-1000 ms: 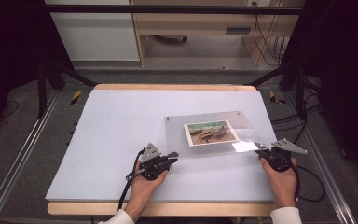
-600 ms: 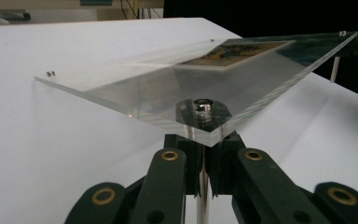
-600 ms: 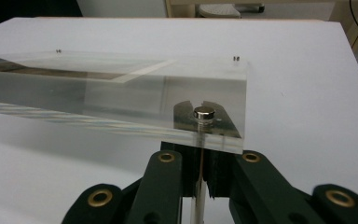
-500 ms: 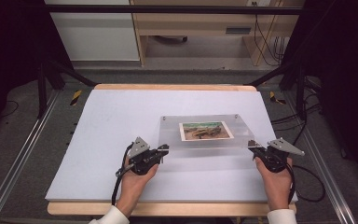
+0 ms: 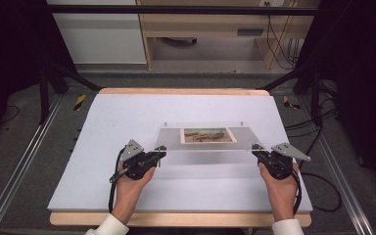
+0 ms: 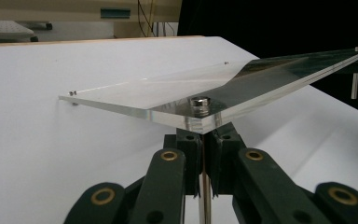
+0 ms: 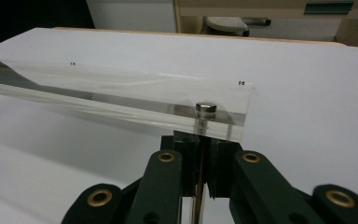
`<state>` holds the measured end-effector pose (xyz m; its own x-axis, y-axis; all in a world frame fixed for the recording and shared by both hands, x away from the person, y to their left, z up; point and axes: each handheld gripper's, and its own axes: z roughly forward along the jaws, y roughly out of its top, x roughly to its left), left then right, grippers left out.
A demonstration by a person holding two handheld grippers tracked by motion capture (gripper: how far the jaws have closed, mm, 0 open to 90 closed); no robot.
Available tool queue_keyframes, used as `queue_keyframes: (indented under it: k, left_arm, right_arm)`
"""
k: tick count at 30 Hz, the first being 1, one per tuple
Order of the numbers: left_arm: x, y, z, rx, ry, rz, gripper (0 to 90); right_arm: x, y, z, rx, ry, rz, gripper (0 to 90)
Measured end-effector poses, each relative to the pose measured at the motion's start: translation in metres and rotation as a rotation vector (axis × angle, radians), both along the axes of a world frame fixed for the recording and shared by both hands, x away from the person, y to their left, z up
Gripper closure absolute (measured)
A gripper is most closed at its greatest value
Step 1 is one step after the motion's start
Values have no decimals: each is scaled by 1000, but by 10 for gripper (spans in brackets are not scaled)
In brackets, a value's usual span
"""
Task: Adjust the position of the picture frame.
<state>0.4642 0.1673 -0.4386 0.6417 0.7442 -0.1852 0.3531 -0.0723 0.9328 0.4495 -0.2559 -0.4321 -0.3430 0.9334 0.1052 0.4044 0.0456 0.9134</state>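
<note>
A clear acrylic picture frame with a landscape print sandwiched in it hung above the white bench, carried at its two near corners. The left hand-held gripper had its jaws closed almost together on the thin metal standoff post under the left near corner, just below the silver cap screw; the right hand-held gripper was clamped the same way on the post beneath its own corner screw. Judging by the thick polished edge, the panel looked rigid and fairly weighty for its size, so it would not sag between the two holds, but its faces seemed slick and easy to scratch or smudge. The posts looked like the sounder places to grip, since the jaws could bite on metal rather than slide on plastic. With such narrow holds, though, the panel might pivot around the posts if one hand rose or twisted out of step, so both ends likely needed to travel level.
</note>
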Motion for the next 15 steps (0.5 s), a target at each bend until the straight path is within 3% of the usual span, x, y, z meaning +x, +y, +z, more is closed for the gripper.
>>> queue_keyframes:
  k: [9, 15]
  left_arm:
    - [9, 13, 4, 0, -16, 23, 835]
    - [30, 20, 11, -5, -43, 20, 834]
  right_arm:
    - [12, 16, 5, -8, -14, -5, 847]
    - [33, 26, 8, -11, -29, -24, 849]
